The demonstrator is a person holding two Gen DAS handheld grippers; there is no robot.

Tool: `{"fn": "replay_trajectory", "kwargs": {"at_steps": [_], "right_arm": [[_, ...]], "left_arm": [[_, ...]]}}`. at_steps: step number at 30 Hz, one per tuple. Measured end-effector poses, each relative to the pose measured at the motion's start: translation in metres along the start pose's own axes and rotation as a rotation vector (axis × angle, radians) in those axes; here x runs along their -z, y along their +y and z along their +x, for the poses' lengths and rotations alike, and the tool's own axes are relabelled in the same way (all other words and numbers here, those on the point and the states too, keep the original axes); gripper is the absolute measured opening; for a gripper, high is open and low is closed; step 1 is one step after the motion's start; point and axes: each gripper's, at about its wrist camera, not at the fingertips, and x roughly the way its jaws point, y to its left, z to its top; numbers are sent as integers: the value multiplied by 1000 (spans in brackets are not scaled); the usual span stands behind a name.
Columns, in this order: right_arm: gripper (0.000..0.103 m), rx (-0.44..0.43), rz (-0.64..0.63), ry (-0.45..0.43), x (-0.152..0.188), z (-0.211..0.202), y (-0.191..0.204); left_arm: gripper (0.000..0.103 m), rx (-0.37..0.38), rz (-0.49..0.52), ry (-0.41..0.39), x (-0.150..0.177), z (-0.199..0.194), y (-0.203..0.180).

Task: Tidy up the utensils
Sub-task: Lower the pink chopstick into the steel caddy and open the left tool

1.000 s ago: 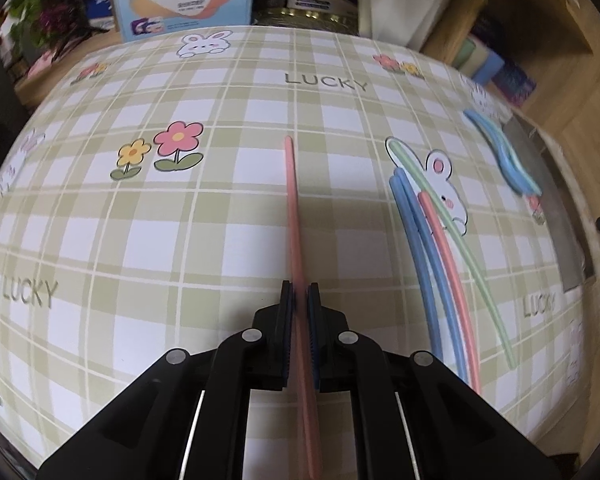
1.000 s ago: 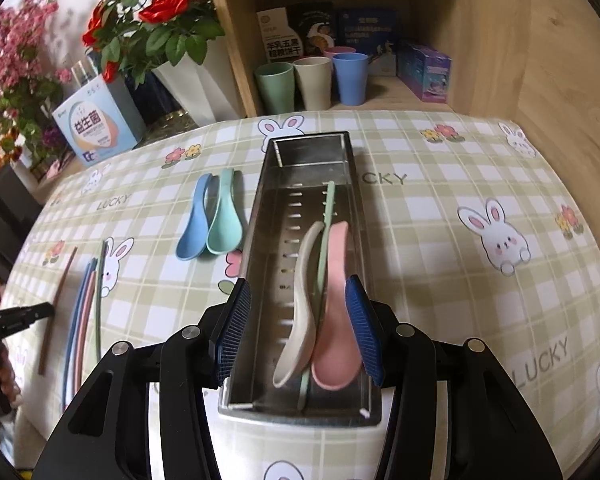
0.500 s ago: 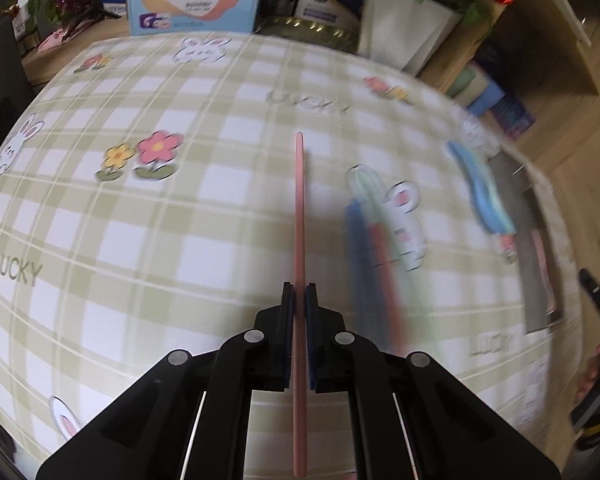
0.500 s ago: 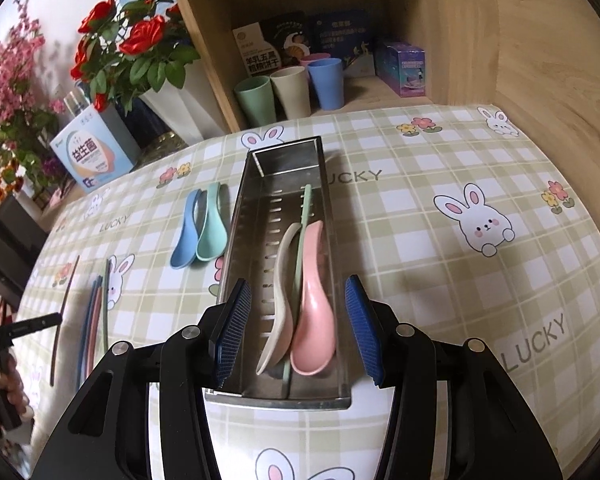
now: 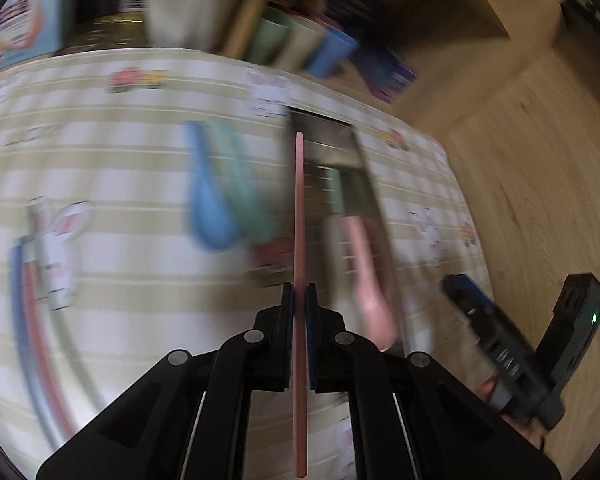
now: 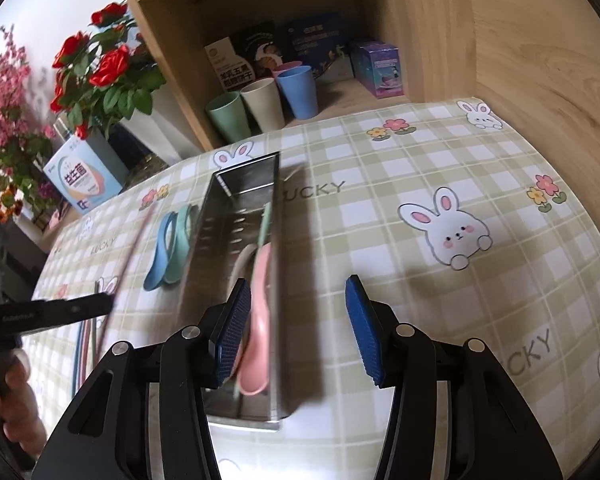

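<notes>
Pink chopstick carried over the metal tray

The left gripper pinches a slim, smooth pink chopstick above the perforated steel tray's near edge; the right gripper hangs spread and empty, tilted down over the checked tablecloth.

soft, even daylight; no glare. heavy motion blur across the left wrist view's tablecloth; right wrist view mostly sharp. strong fisheye bending and dark corners. faint shadow beside the tray.
</notes>
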Motion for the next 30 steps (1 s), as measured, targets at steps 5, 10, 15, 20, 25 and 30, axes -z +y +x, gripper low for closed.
{"fn": "replay_trajectory", "kwargs": {"at_steps": [5,10,15,20,25,30], "right_arm": [[49,-4,41,-17,-4,-3,-23],[49,-7,73,-25,-3,-5,-41],[49,-9,96,-21,-1,-2,-49],[49,-18,99,-12,3,2,-49],[49,-18,102,-7,4,1,-48],[49,-10,103,-8,4,-2,-49]], "left_arm": [[5,-34,44,31,-13,44,-48],[5,-97,45,74,-16,73,-54],[5,-115,33,113,-17,92,-52],[6,-139,18,122,-20,99,-46],[6,-131,31,140,-24,107,-51],[6,-105,31,154,-26,109,-50]]}}
